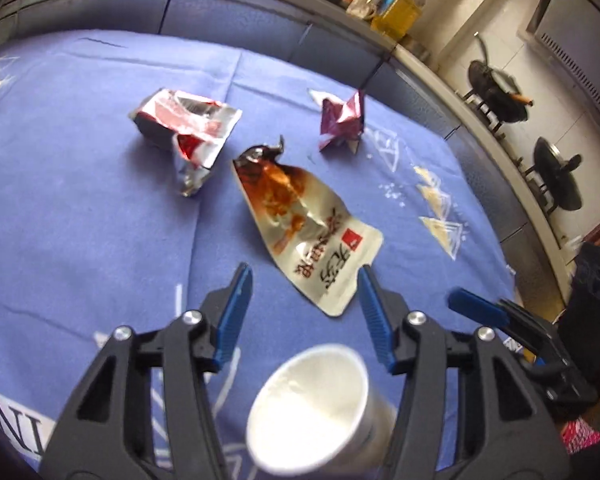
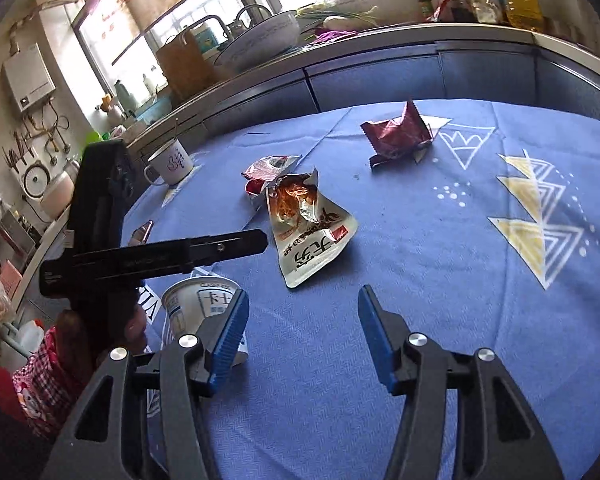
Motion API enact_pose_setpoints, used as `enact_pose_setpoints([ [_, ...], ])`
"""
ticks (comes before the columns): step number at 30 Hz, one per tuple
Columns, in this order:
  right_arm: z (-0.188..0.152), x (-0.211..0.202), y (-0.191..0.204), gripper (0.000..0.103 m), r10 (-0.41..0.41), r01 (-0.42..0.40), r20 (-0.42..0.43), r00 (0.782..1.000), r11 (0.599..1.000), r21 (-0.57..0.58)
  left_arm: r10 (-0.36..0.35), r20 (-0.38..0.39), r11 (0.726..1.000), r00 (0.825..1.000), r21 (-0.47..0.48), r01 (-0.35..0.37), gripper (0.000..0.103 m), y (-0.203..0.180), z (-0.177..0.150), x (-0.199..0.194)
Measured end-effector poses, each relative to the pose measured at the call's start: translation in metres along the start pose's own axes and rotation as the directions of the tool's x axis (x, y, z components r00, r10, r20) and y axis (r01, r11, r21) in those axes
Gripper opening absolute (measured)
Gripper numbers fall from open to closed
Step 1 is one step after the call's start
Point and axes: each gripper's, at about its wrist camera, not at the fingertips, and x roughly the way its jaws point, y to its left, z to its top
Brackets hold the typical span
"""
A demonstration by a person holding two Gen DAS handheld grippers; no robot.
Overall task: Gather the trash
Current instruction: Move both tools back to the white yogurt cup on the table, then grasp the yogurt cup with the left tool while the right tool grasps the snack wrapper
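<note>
Blue tablecloth [image 2: 440,280]: three crumpled wrappers [image 2: 314,228], white cup [image 1: 316,408], mug [image 2: 172,162].

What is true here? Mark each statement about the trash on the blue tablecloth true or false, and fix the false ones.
1. The white paper cup stands upright. False: it lies tipped, its mouth facing the left camera.
2. Three crumpled wrappers lie on the blue patterned tablecloth. True: a silver-and-red foil wrapper, a white-and-orange snack pouch and a purple foil wrapper.
3. The left hand-held gripper is shut on the snack pouch. False: its jaws stand open and hold nothing.
4. The right hand-held gripper holds nothing. True.
5. The purple wrapper touches the snack pouch. False: it lies apart, farther back.
</note>
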Motion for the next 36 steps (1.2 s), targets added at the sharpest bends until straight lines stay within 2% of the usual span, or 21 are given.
enact_pose_setpoints([
  [1, 0.003, 0.004, -0.002, 0.056, 0.014, -0.014, -0.003, 1.000, 1.000, 0.022, 0.007, 0.019, 1.000, 1.000, 0.006, -0.007, 0.059, 0.000, -0.004, -0.006],
  [6, 0.004, 0.013, -0.014, 0.056, 0.103, -0.101, -0.013, 0.995, 0.989, 0.108, -0.003, 0.042, 1.000, 0.999, 0.031, 0.002, 0.060, 0.002, -0.019, -0.035],
  [12, -0.007, 0.016, 0.003, 0.056, 0.120, -0.118, -0.048, 0.992, 0.992, 0.054, -0.043, -0.008, 0.999, 0.999, 0.006, 0.043, 0.068, 0.002, -0.040, -0.069],
  [15, -0.016, 0.024, 0.019, 0.056, 0.123, -0.123, -0.078, 0.989, 0.992, 0.001, -0.138, -0.109, 0.987, 0.984, -0.094, 0.128, 0.069, 0.006, -0.054, -0.058],
  [16, -0.017, 0.024, 0.023, 0.056, 0.129, -0.130, -0.076, 0.989, 0.991, -0.008, -0.143, -0.133, 0.983, 0.981, -0.132, 0.125, 0.071, 0.008, -0.060, -0.052],
  [19, -0.020, 0.023, 0.028, 0.056, 0.164, -0.166, -0.086, 0.983, 0.986, -0.016, -0.155, -0.139, 0.971, 0.978, -0.202, 0.126, 0.071, 0.015, -0.063, -0.042],
  [21, -0.020, 0.023, 0.020, 0.053, 0.230, -0.226, -0.103, 0.968, 0.973, 0.049, -0.224, -0.113, 0.939, 0.968, -0.291, 0.183, 0.072, 0.026, -0.060, -0.038],
  [22, -0.021, 0.026, 0.011, 0.052, 0.297, -0.283, -0.115, 0.948, 0.951, 0.123, -0.254, -0.101, 0.924, 0.962, -0.320, 0.210, 0.072, 0.030, -0.059, -0.038],
  [23, -0.022, 0.028, 0.001, 0.052, 0.354, -0.330, -0.114, 0.928, 0.925, 0.189, -0.283, -0.087, 0.906, 0.955, -0.350, 0.237, 0.072, 0.034, -0.058, -0.036],
  [25, -0.025, 0.033, -0.020, 0.052, 0.453, -0.406, -0.082, 0.888, 0.855, 0.322, -0.286, -0.075, 0.902, 0.955, -0.358, 0.242, 0.072, 0.034, -0.056, -0.034],
  [26, -0.024, 0.032, -0.029, 0.052, 0.452, -0.406, -0.058, 0.890, 0.844, 0.350, -0.252, -0.080, 0.914, 0.964, -0.348, 0.210, 0.072, 0.031, -0.056, -0.033],
  [28, -0.019, 0.027, -0.046, 0.052, 0.397, -0.363, -0.012, 0.918, 0.850, 0.381, -0.212, -0.097, 0.927, 0.973, -0.334, 0.168, 0.071, 0.029, -0.057, -0.029],
  [31, -0.006, 0.021, -0.070, 0.052, 0.321, -0.306, 0.039, 0.946, 0.850, 0.428, -0.227, -0.110, 0.921, 0.968, -0.346, 0.177, 0.072, 0.026, -0.061, -0.026],
  [34, 0.008, 0.027, -0.080, 0.049, 0.268, -0.255, 0.033, 0.963, 0.859, 0.444, -0.216, -0.121, 0.926, 0.969, -0.339, 0.165, 0.073, 0.021, -0.061, -0.027],
  [36, 0.014, 0.037, -0.079, 0.047, 0.241, -0.224, 0.014, 0.970, 0.873, 0.434, -0.222, -0.133, 0.926, 0.966, -0.340, 0.166, 0.078, 0.017, -0.060, -0.026],
])
